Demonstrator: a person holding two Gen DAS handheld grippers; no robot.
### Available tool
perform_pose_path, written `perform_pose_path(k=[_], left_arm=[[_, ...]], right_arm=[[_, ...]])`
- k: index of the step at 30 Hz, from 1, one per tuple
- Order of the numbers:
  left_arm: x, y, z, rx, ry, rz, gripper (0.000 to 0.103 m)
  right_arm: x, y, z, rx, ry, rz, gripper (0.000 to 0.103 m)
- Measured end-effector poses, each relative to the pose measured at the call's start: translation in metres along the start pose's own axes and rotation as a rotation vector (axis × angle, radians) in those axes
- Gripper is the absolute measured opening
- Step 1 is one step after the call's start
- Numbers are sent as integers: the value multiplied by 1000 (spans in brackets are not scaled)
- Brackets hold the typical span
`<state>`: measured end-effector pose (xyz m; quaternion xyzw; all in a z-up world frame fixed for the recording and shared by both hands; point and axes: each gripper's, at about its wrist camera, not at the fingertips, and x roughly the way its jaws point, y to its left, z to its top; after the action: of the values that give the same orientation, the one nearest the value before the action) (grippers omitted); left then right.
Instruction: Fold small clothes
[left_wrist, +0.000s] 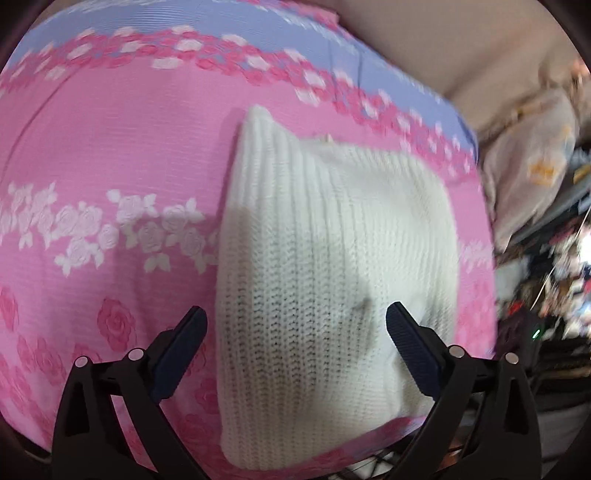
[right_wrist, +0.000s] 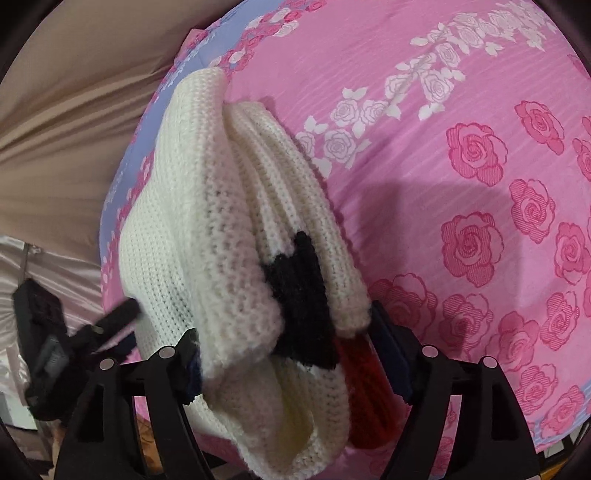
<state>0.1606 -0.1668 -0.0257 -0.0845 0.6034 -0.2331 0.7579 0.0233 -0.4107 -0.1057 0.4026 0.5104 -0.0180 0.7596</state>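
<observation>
Right gripper (right_wrist: 284, 354): clenched on the folded white knit sweater (right_wrist: 221, 229) — both pads mostly buried in the bundle.
Left gripper (left_wrist: 295, 328): fingers spread wide, holding nothing, hovering over the sweater (left_wrist: 325, 266).
Sweater: lay on the pink rose-print sheet (left_wrist: 110, 147); black and red patches only partly visible, near edge cut off.
Far background: blurred clutter — hard to identify.

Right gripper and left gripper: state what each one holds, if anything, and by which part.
Right gripper clamps the bunched near end of the white knit garment, at its black patch. Left gripper is open, holding nothing.
</observation>
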Motion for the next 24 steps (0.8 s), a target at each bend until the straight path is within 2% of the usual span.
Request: perform_pose_path(k=[2, 4, 7, 9, 11, 12, 14, 17, 22, 24], left_arm=[[15, 2, -1, -4, 57, 15, 95], [28, 9, -3, -45, 78, -25, 96], [41, 18, -6, -115, 115, -97, 92], [36, 14, -4, -105, 121, -117, 79], [23, 9, -5, -78, 112, -129, 59], [18, 5, -2, -70, 108, -143, 56], [-3, -3, 1, -56, 91, -199, 51], [-36, -20, 5, -11, 38, -239, 50], [-110, -42, 18, 111, -97, -273, 48], [-149, -45, 21, 163, -188, -272, 48]], right_arm=[[2, 5, 3, -19, 7, -18, 71], [5, 9, 5, -21, 26, 0, 54], [2, 23, 5, -32, 20, 3, 42], [-11, 31, 3, -64, -4, -2, 40], [-32, 49, 0, -93, -47, 31, 38], [-43, 59, -2, -114, -68, 36, 38], [-62, 77, -4, -158, -104, 36, 37], [-104, 116, -12, -249, -188, 91, 37], [-159, 166, -28, -382, -332, 170, 37], [-177, 182, -36, -435, -388, 214, 37]])
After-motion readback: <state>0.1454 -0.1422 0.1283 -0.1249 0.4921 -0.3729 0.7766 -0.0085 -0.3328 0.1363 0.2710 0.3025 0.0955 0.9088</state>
